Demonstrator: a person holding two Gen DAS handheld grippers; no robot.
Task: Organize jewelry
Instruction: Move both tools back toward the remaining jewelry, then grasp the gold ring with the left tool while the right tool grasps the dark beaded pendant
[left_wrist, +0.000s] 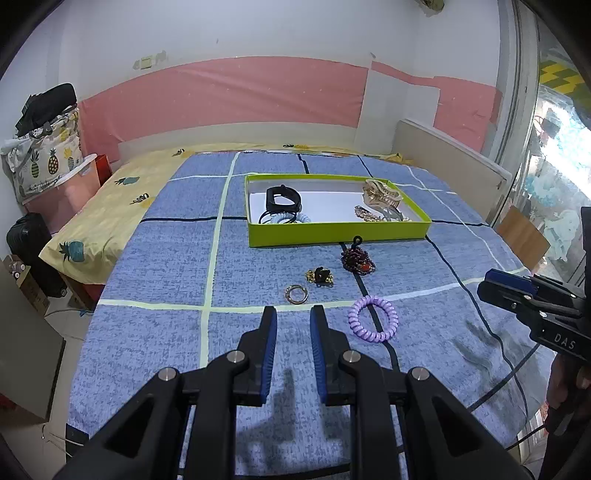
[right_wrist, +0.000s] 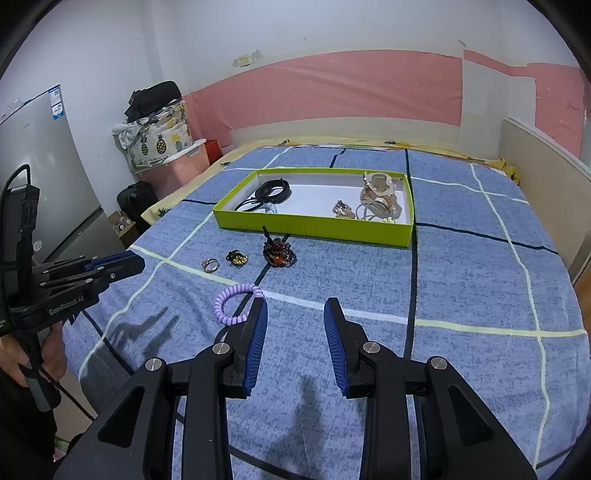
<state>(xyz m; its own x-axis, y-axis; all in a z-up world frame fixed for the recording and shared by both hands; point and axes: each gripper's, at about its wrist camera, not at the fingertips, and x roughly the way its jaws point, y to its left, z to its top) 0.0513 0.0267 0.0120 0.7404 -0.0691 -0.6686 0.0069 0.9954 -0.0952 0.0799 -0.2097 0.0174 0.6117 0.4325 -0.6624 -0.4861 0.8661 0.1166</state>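
You can't make out the small gold pieces (left_wrist: 369, 215) at the right end of the green box (left_wrist: 332, 233); they blur together. Its near wall hides part of the pale coil tie (left_wrist: 291, 218). At the right wrist view's lower left, the frame cuts off your hand (right_wrist: 22, 354).
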